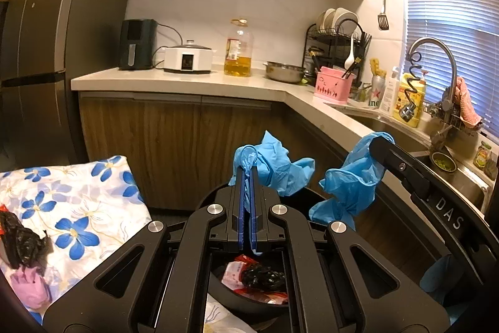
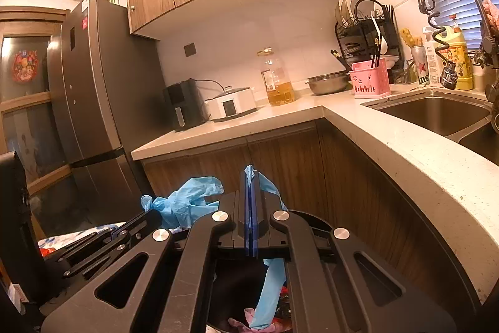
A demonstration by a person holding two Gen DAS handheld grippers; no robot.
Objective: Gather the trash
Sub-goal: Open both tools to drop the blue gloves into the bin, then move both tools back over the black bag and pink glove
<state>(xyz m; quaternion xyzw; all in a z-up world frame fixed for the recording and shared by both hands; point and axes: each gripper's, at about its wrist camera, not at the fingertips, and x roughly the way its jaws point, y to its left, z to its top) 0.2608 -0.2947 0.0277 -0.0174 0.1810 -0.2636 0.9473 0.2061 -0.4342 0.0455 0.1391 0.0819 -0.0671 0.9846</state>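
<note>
Both grippers [image 1: 248, 173] [image 2: 251, 177] pinch gloves [image 1: 274, 164] [image 2: 265, 286], bin [image 1: 249, 298] beneath — left view

Two gloves [image 1: 280, 164] [image 1: 349, 186] hang above the bin [image 1: 249, 295] (cushion [image 1: 78, 198] to its left).

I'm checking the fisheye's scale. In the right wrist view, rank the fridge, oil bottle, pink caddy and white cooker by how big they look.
1. Fridge, by far the largest.
2. Oil bottle.
3. White cooker and pink caddy: too close to rank.
</note>
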